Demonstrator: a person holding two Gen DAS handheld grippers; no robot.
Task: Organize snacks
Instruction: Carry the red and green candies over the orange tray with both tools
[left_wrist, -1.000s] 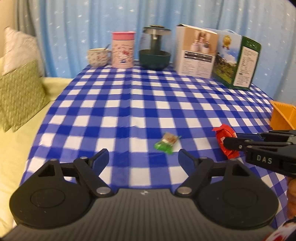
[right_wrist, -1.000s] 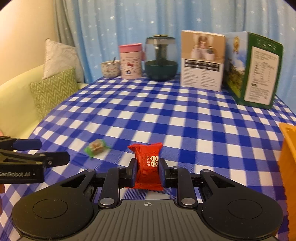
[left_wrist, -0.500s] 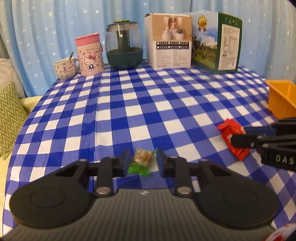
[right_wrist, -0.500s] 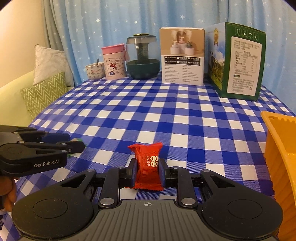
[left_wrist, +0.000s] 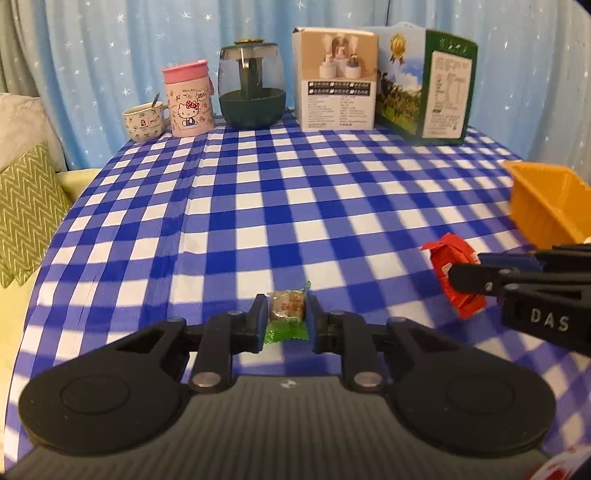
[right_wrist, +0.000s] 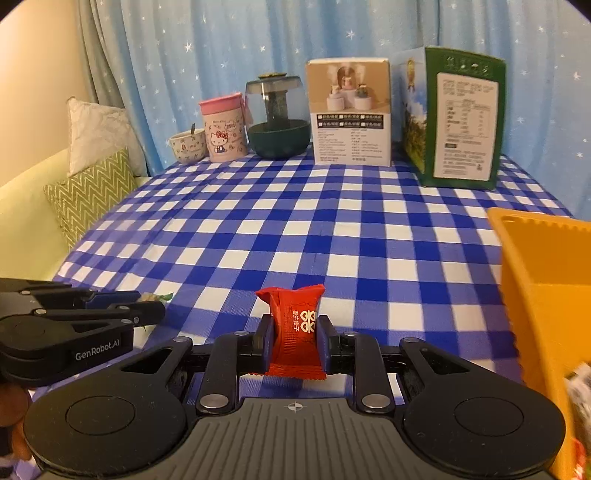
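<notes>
Status from my end: left gripper (left_wrist: 286, 319) has its jaws pinching the green-wrapped candy (left_wrist: 287, 316), one pad pressed on each side, wrapper tail hanging just below the pads. I see that same gripper (right_wrist: 147, 306) in the right wrist view, with a scrap of the green wrapper poking out past its tips. Right gripper (right_wrist: 294, 338) is clamped on the red candy packet (right_wrist: 295, 328), packet upright between the pads, top crimp sticking up above them. From the left camera the right gripper (left_wrist: 463, 277) sits off to the right of my left jaws, red packet (left_wrist: 452, 273) at its tips. Orange bin (right_wrist: 543, 266) is just right of the right jaws, near edge close to them. Checked tablecloth (left_wrist: 280, 206) lies beyond both sets of jaws. Boxes, pink mug (left_wrist: 189, 99) and glass pot (left_wrist: 252, 92) stand well ahead of them at the far edge.
</notes>
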